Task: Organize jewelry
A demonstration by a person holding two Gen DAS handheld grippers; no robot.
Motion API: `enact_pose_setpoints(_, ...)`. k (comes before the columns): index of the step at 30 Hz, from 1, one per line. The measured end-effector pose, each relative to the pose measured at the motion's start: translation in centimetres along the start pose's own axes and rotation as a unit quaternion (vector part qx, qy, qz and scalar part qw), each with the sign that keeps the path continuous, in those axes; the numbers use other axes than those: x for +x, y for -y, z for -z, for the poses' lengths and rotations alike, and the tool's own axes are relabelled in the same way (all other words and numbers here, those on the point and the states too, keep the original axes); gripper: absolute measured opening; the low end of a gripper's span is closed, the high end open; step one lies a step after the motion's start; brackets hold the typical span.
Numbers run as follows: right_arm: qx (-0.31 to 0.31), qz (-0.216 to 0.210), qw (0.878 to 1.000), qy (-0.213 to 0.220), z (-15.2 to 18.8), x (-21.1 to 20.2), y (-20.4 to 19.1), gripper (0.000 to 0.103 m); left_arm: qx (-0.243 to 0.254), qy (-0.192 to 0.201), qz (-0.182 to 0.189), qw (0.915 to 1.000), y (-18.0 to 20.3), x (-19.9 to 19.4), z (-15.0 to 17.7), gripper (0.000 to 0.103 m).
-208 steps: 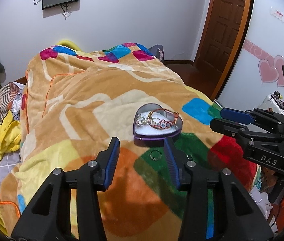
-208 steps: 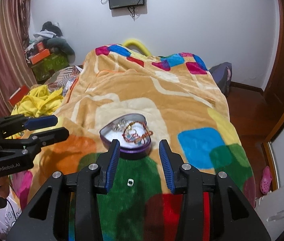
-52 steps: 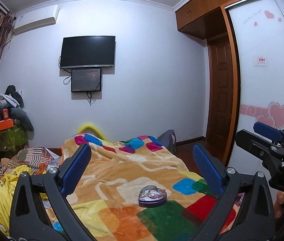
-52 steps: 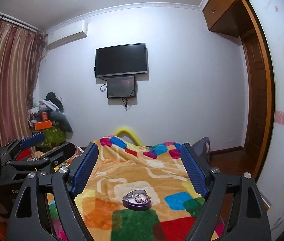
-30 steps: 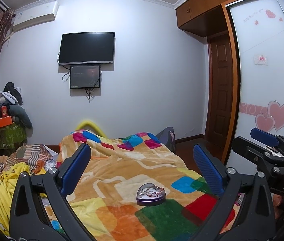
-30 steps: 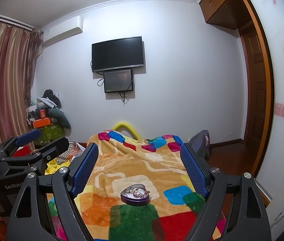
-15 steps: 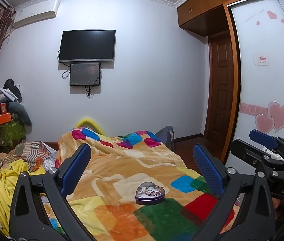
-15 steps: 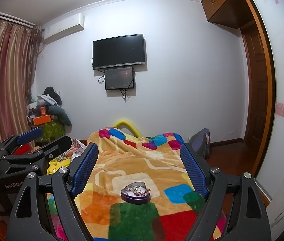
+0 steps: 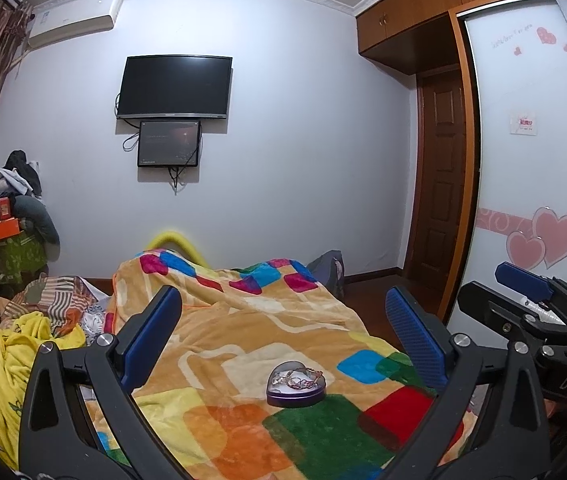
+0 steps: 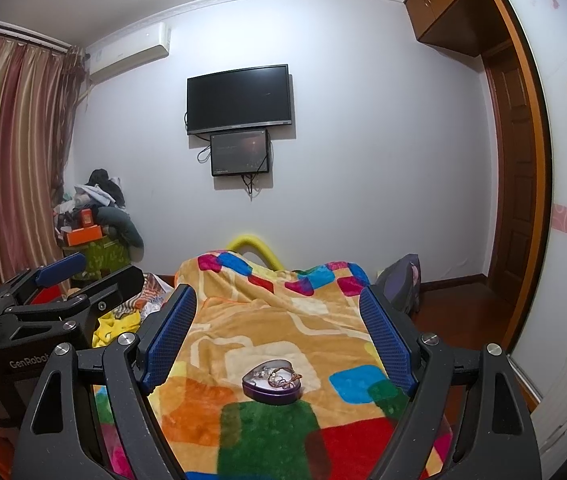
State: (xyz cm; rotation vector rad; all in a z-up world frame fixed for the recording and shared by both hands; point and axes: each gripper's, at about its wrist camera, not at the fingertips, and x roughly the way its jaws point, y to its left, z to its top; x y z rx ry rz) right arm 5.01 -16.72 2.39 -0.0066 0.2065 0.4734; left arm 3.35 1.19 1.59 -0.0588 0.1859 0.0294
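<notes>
Purple heart-shaped tin point(image 9: 295, 385) holding tangled bracelets point(image 9: 297, 376) sits on the colourful blanket point(image 9: 243, 344) covering the bed. Left gripper point(image 9: 283, 340) and right gripper point(image 10: 277, 334) are both spread wide, empty, well above the tin.

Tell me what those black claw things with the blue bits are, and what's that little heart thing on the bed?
Those are two grabbing tools a person holds, one in each hand. Each carries a camera looking out between its jaws, so you get two pictures. The left gripper and right gripper are both wide open and hold nothing. They are raised above a bed with a colourful blanket. On it sits a purple heart-shaped tin with bracelets lying inside.
</notes>
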Motion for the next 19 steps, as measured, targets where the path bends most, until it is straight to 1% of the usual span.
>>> enact_pose_setpoints(10, 0.000, 0.000, 1.000, -0.002, 0.01, 0.07, -0.06, 0.081, -0.002, -0.004, 0.006, 1.0000, 0.23, 0.13, 0.25, 0.102)
enact_pose_setpoints(19, 0.001, -0.002, 1.000, -0.008, 0.15, 0.54, -0.28, 0.081, -0.003, -0.004, 0.003, 1.0000, 0.27, 0.26, 0.51, 0.102)
